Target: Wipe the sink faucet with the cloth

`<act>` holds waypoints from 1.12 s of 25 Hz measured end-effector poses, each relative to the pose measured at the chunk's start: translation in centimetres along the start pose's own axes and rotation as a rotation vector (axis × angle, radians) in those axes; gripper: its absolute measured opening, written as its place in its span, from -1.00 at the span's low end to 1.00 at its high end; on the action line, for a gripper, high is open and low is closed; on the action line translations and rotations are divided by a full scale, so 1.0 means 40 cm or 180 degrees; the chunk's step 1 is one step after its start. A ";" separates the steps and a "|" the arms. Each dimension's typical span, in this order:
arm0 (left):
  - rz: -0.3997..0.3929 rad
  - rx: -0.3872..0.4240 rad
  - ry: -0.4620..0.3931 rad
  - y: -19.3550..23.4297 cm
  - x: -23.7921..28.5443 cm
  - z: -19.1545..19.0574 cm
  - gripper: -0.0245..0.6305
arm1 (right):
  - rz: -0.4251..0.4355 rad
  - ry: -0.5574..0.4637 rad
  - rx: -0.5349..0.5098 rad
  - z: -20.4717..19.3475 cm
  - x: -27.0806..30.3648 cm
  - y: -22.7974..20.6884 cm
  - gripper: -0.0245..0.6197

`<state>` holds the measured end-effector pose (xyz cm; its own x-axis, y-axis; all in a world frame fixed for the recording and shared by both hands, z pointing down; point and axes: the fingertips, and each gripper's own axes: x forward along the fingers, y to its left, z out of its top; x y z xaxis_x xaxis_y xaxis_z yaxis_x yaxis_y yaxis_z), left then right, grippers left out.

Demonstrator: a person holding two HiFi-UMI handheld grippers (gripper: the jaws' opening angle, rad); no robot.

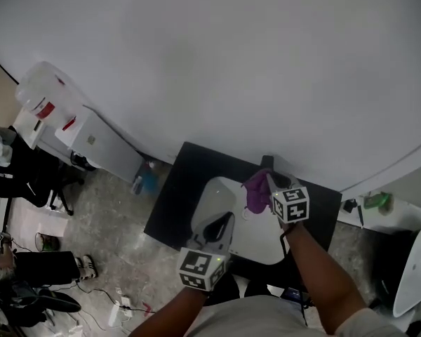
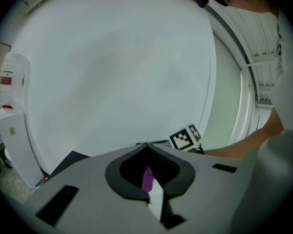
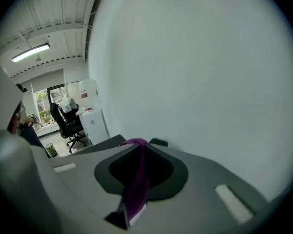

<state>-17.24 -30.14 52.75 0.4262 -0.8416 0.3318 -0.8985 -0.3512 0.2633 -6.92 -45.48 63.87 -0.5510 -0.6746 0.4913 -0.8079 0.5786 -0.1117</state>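
The left hand-held gripper [image 1: 223,225] hangs over the near rim of the sink [image 1: 219,189], jaws closed on nothing. Beyond it, the right hand-held gripper [image 1: 269,182] is clamped on the purple cloth [image 1: 255,192], just short of the dark faucet [image 1: 268,162] at the sink's rear. The step in hand appears to be the approach; the next move calls for pressing the cloth onto the faucet and rubbing along it.

Left tool [image 1: 226,218] jaws together, right tool [image 1: 267,179] clamped on cloth [image 1: 255,192]
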 end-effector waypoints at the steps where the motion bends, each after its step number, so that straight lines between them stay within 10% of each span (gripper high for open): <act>1: 0.0014 0.0003 0.0006 0.005 -0.001 0.001 -0.91 | -0.0068 -0.0037 -0.0024 0.038 0.029 -0.034 -0.83; 6: 0.0033 0.0014 0.0052 0.001 -0.004 -0.013 -0.91 | -0.0143 0.0098 -0.0172 0.044 0.087 -0.089 -0.83; 13: 0.0056 0.0012 0.0057 0.024 -0.009 -0.020 -0.91 | 0.0251 0.0192 -0.0314 -0.206 -0.049 0.091 -0.83; 19: 0.0058 0.0005 0.0078 0.010 -0.005 -0.024 -0.91 | 0.0013 0.0309 -0.0498 -0.138 0.092 -0.021 -0.82; 28: 0.0069 -0.0049 0.0070 0.017 -0.010 -0.029 -0.91 | 0.0292 0.0257 -0.0316 -0.240 -0.027 0.114 -0.83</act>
<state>-17.92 -29.58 53.85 0.4091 -0.8397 0.3572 -0.9059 -0.3266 0.2697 -8.01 -37.70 71.10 -0.5998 -0.5799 0.5513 -0.7281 0.6814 -0.0753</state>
